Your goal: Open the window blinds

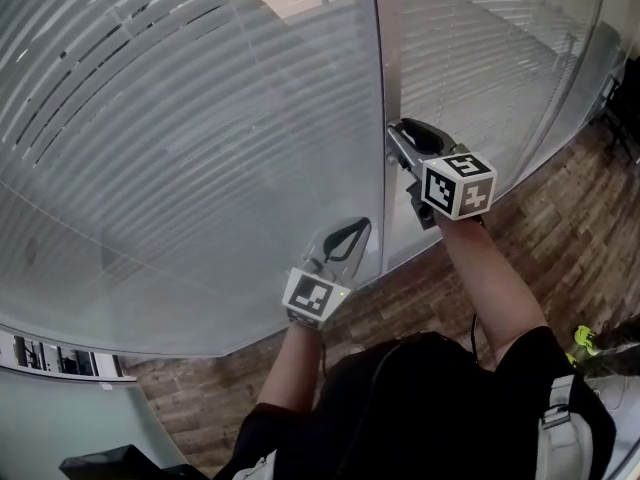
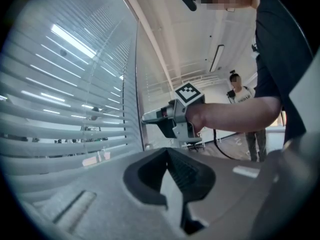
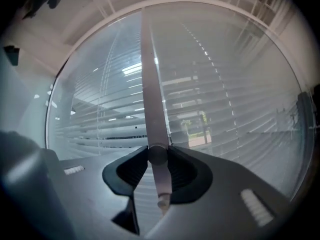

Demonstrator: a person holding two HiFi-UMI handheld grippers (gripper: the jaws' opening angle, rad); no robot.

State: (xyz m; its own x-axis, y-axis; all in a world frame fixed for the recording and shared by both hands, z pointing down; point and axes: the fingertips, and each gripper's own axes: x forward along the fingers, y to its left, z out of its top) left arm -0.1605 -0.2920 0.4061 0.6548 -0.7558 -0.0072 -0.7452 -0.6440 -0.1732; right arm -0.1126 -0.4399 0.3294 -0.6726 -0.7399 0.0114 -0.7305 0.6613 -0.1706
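Observation:
Grey slatted window blinds (image 1: 180,118) hang behind glass across two panes, their slats mostly tilted shut, with a few gaps at the upper left. A slim grey tilt wand (image 3: 151,109) hangs by the upright frame between the panes. My right gripper (image 1: 397,133) points level at it; in the right gripper view its jaws (image 3: 158,156) are clamped on the wand near its lower end. My left gripper (image 1: 360,225) sits lower and left of the frame, close to the glass, jaws together with nothing between them (image 2: 167,156). From the left gripper view the right gripper (image 2: 145,118) shows at the frame.
The upright window frame (image 1: 388,48) splits the two panes. A brick-patterned floor (image 1: 560,238) runs along the foot of the glass. A person (image 2: 240,96) stands farther back in the room. Something dark stands at the far right edge (image 1: 622,108).

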